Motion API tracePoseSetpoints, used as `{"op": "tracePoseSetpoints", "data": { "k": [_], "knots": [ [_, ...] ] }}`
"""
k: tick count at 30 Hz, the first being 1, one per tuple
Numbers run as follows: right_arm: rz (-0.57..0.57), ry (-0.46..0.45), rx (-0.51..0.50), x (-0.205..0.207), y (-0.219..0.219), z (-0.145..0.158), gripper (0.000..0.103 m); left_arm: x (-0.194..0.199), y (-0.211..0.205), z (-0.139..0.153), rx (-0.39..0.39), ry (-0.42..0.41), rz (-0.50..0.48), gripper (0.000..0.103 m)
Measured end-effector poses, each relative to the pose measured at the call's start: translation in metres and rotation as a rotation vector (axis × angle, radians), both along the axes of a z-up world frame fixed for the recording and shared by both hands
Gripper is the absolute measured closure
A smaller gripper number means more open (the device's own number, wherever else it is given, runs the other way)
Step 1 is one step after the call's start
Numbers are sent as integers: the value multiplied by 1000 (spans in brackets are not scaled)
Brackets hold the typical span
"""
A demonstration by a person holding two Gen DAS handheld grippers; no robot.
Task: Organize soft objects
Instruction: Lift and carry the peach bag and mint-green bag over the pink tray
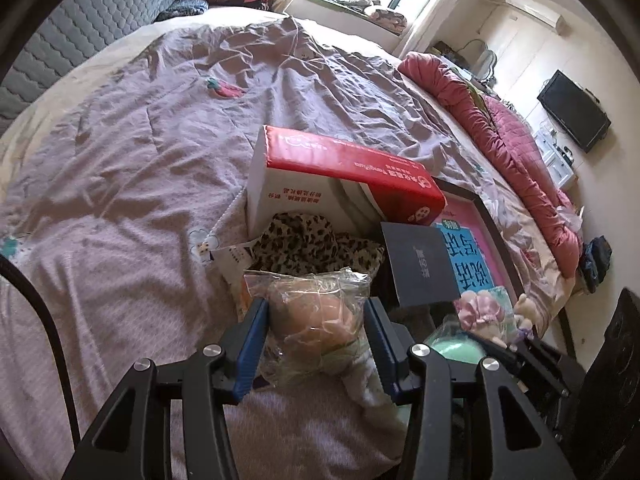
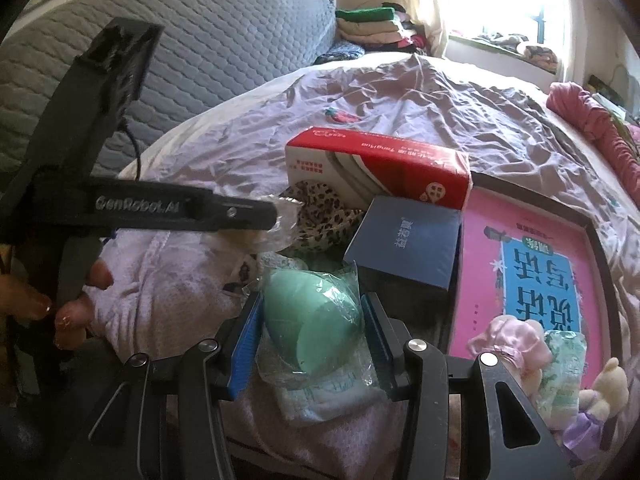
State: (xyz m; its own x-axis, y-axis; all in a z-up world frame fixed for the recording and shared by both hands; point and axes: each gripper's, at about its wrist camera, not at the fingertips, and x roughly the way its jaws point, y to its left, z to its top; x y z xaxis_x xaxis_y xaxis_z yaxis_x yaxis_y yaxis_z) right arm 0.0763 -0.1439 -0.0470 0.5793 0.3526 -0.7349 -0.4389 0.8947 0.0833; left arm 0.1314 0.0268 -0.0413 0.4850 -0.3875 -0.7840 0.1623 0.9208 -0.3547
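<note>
My left gripper [image 1: 316,312] is shut on a clear plastic bag with a tan soft sponge [image 1: 316,324], near the bed's front edge. My right gripper [image 2: 312,308] is shut on a clear bag with a mint-green soft sponge [image 2: 308,320]; that bag also shows in the left wrist view [image 1: 456,350]. A leopard-print cloth [image 1: 312,246] lies just beyond the tan bag, in front of a red and white box [image 1: 340,172]. A pink satin scrunchie [image 2: 508,340] and a small plush bear [image 2: 604,388] lie at the right on a pink framed board [image 2: 524,240].
A dark blue box [image 2: 404,240] stands between the red box and the pink board. A green patterned packet [image 2: 564,364] lies by the scrunchie. The lilac bedspread [image 1: 140,160] stretches left and far. A rolled red quilt [image 1: 516,152] lines the bed's right edge. Folded clothes [image 2: 372,26] are stacked by the grey headboard.
</note>
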Motion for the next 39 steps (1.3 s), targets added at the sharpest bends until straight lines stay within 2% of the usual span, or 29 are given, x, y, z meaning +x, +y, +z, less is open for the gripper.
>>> {"op": "tracePoseSetpoints", "data": {
  "k": [20,28,33,36,39],
  "knots": [
    [-74,-93,46,-31,-32,49,52,-49,-34,55,80,-104,-37,54],
    [-163,-142,84,-41,-71,73,52,-64,-64,69,104,-131,-89,54],
    [-207,-154,100,-46,-94,80,52,-72,-88,75,120,-143,-128,54],
    [-229,-159,113,-50,-107,83,52,-76,-101,77,104,-134,-154,54],
    [-256,-157,130,-51,-121,85,52,-81,-117,79,126,-140,-181,54]
  ]
}}
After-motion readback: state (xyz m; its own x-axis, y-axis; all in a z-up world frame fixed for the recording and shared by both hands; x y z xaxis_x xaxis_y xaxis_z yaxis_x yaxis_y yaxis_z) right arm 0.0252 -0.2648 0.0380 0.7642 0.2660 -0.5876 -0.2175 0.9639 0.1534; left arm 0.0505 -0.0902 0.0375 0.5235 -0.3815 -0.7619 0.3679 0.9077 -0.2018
